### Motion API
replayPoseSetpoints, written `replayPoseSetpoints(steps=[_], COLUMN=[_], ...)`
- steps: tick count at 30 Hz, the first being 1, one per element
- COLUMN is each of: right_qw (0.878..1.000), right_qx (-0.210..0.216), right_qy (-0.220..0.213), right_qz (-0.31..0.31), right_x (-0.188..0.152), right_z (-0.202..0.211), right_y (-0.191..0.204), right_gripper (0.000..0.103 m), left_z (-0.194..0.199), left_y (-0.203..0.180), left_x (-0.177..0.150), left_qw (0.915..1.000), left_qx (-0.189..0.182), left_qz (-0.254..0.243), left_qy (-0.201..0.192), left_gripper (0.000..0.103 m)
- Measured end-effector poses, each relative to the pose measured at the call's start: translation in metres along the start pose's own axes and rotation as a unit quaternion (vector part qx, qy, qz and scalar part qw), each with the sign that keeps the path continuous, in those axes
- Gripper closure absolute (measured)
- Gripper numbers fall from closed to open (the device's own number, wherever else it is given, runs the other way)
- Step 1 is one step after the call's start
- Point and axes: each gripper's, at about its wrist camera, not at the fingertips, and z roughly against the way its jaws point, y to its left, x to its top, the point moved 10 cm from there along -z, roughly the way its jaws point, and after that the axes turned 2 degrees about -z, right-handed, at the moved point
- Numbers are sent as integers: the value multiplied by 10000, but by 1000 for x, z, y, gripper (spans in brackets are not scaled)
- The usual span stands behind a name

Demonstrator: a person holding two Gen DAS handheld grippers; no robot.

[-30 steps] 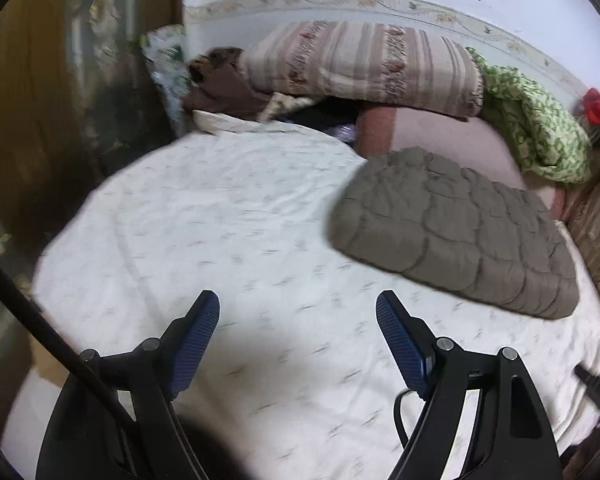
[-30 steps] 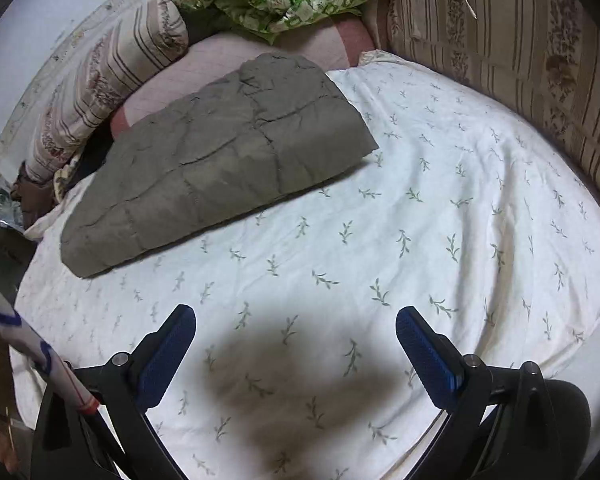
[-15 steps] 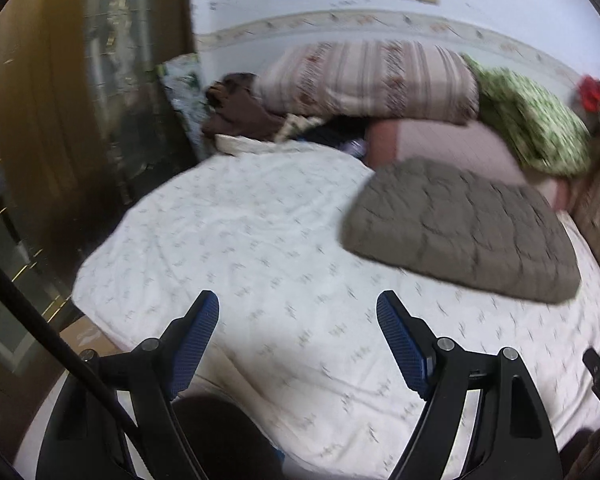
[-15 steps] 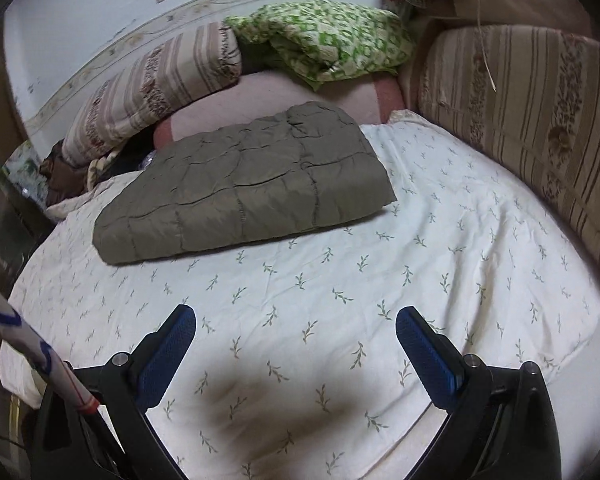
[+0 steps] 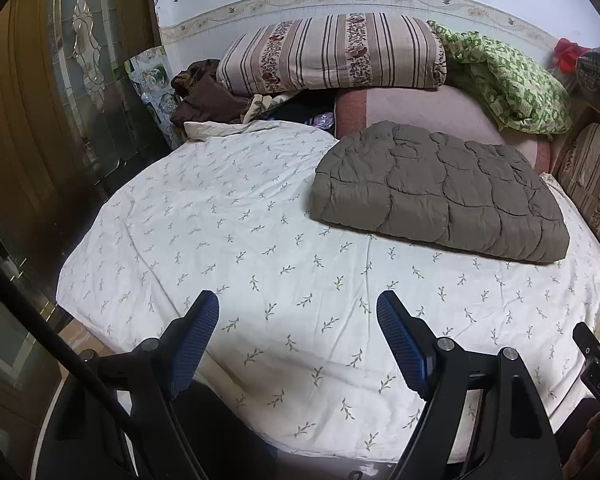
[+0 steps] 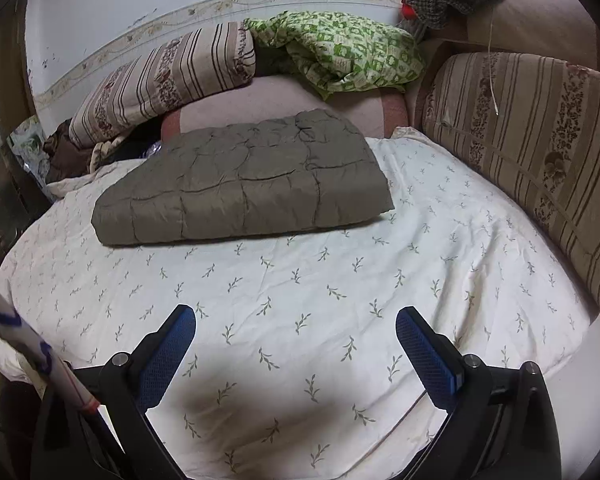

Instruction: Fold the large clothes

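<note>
A grey-brown quilted garment [image 5: 440, 192] lies folded into a thick rectangle on the far part of a bed covered by a white leaf-print sheet [image 5: 240, 240]. It also shows in the right wrist view [image 6: 244, 188], on the same sheet [image 6: 320, 280]. My left gripper [image 5: 298, 344] is open and empty above the near edge of the bed, well short of the garment. My right gripper [image 6: 296, 356] is open and empty above the near part of the sheet. Part of the right gripper shows at the left wrist view's lower right [image 5: 598, 364].
A striped pillow [image 5: 332, 56], a green patterned blanket [image 5: 512, 84] and a pink cushion [image 5: 420, 104] lie at the head by the wall. Brown clothes [image 5: 204, 96] sit in the far left corner. A wooden glazed door [image 5: 40, 120] stands left. A striped sofa back [image 6: 532, 160] runs along the right.
Both grippers have pulled back and risen away from the bed, so more of the sheet and its near edge show. The folded garment has not moved. Both grippers stayed open.
</note>
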Motion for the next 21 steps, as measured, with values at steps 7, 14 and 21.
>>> replayPoseSetpoints(steps=[7, 14, 21], right_qw=[10000, 10000, 10000], right_qx=[5, 5, 32], right_qy=[48, 71, -28], right_qz=[-7, -7, 54], right_x=[-1, -2, -2], right_z=[-3, 1, 15], right_y=[1, 3, 8], right_gripper=[1, 1, 1], left_z=[-2, 0, 7], left_y=[1, 2, 4], left_x=[-1, -6, -11], left_qw=[9999, 10000, 9997], left_qx=[105, 9, -191], left_qz=[-57, -37, 111], left_qy=[-18, 33, 140], left_gripper=[23, 23, 23])
